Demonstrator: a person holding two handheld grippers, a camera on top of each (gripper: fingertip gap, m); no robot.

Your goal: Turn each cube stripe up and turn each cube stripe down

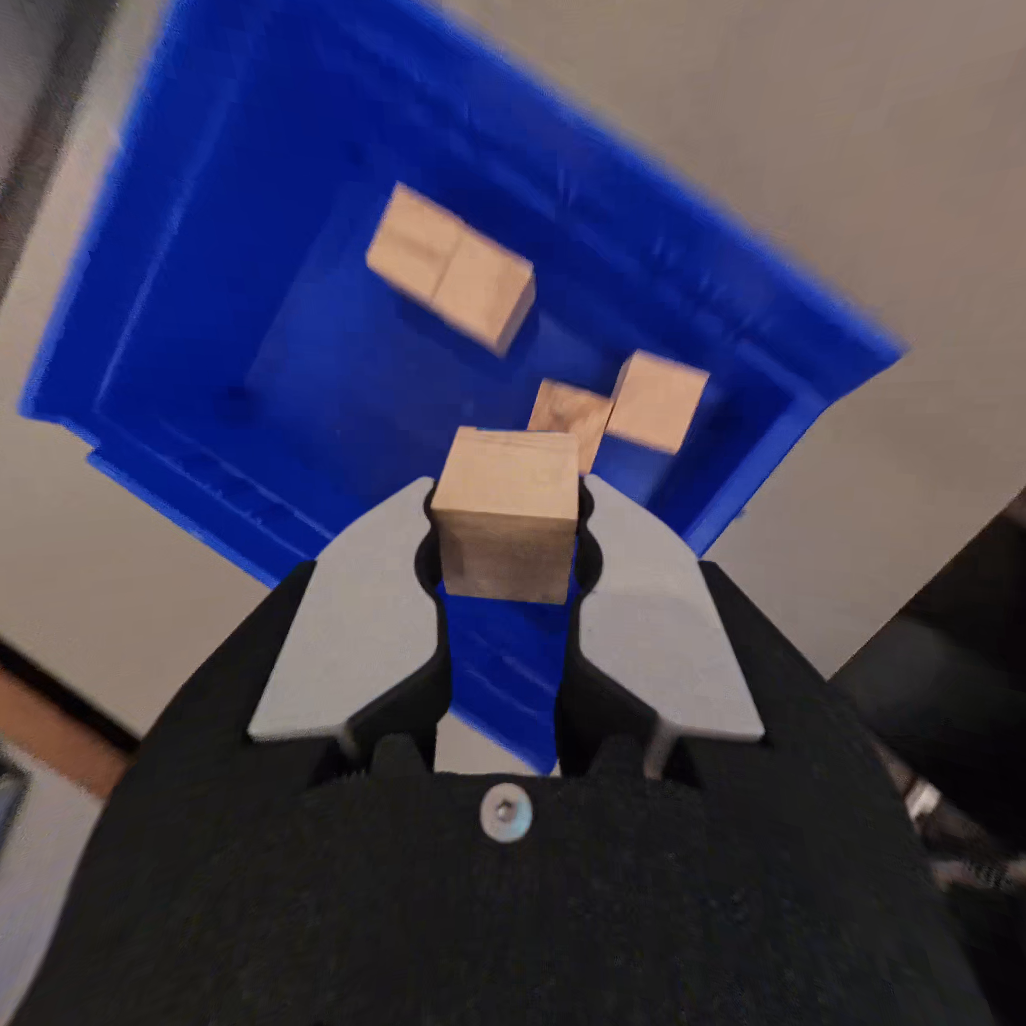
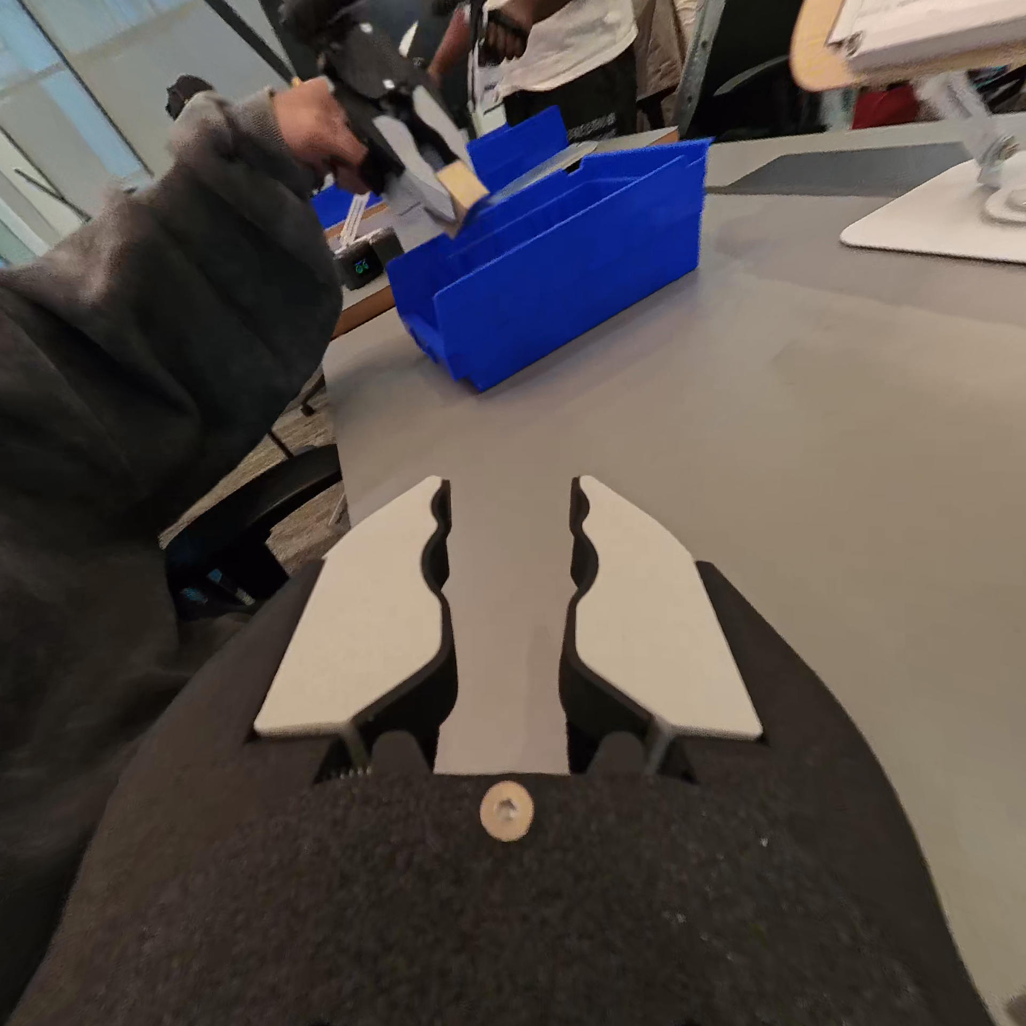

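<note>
Held cube (image 1: 508, 513): plain wood, no stripe visible, clamped between the left tool (image 1: 506, 494) fingers, raised over the near rim of the blue bin (image 1: 183, 311). Four more cubes lie on the bin floor: one touching pair (image 1: 449, 266), another pair (image 1: 616, 413) beside it. Right tool (image 2: 511, 488): parted, nothing held, low over the grey table (image 2: 777, 472), well apart from the bin.

Even, soft indoor light fills both views, with no hard shadows. In the left wrist view the blue bin (image 1: 233, 266) and the loose wooden cubes (image 1: 449, 261) inside it are smeared by motion blur, while the held cube (image 1: 508, 516) and the gripper fingers (image 1: 355, 610) stay sharp. In the right wrist view daylight enters through windows (image 2: 50, 94) at the upper left; the grey table (image 2: 777, 472) shows a faint sheen. Frame edges bend with wide-angle distortion, and the sleeve (image 2: 139, 361) at the left is soft.
</note>
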